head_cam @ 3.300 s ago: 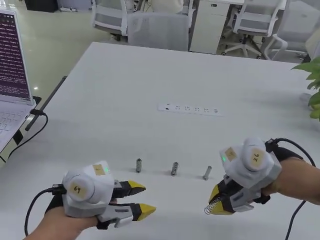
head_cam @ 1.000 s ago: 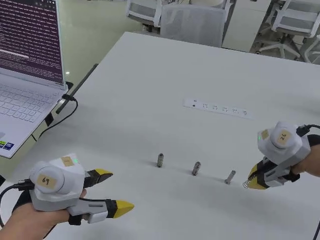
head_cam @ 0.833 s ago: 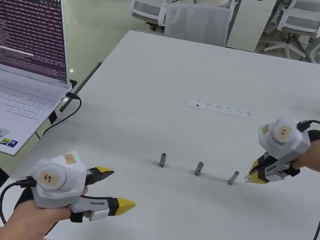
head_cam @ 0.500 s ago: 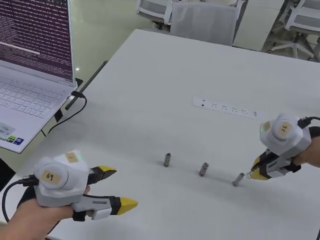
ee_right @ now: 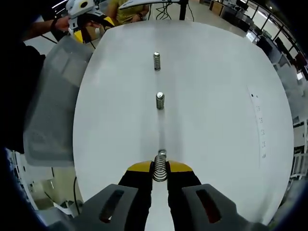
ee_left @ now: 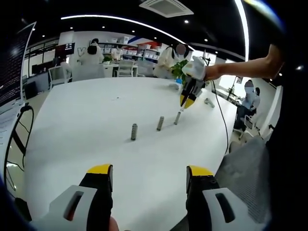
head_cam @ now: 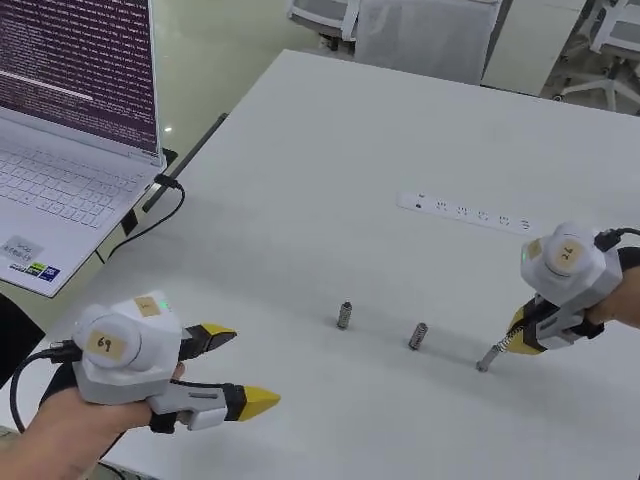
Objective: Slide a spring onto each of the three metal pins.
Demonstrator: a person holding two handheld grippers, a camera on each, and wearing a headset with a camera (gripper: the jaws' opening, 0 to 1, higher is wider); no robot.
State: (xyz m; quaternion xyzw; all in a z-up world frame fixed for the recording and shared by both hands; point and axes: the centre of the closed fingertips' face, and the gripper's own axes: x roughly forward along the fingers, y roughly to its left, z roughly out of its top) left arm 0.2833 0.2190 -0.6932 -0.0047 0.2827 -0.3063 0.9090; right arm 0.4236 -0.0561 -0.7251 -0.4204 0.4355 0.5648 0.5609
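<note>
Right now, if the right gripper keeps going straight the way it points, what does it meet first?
The nearest pin: the right gripper holds the spring lined up with it, the spring's end at the pin's top. Whether they already touch is unclear. Beyond it stands the middle pin.

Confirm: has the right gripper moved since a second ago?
Yes. The right gripper closed in on the rightmost pin; its spring now reaches the pin's top.

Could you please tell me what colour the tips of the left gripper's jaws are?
Yellow tips on the left gripper, clearest in the left gripper view.
</note>
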